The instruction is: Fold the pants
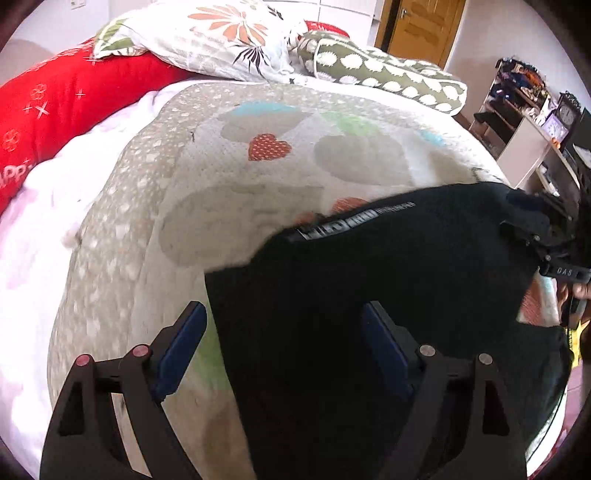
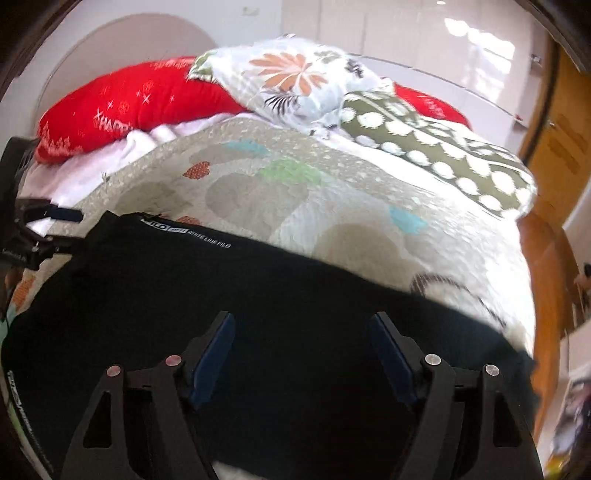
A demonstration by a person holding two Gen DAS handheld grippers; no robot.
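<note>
Black pants (image 1: 388, 280) with a white printed label lie spread on the bed's heart-patterned quilt (image 1: 229, 177). My left gripper (image 1: 284, 314) is open, its blue-padded fingers straddling the pants' left edge, holding nothing. In the right wrist view the pants (image 2: 229, 295) fill the foreground, and my right gripper (image 2: 301, 325) is open above them, empty. The right gripper also shows at the right edge of the left wrist view (image 1: 546, 236), and the left gripper at the left edge of the right wrist view (image 2: 44, 229).
Red pillows (image 2: 122, 107), a floral pillow (image 2: 291, 81) and a green dotted pillow (image 2: 443, 155) lie at the bed's head. A wooden door (image 1: 421, 29) and a cluttered shelf with clocks (image 1: 535, 118) stand right of the bed. The bed's wooden frame (image 2: 550, 280) runs along the right.
</note>
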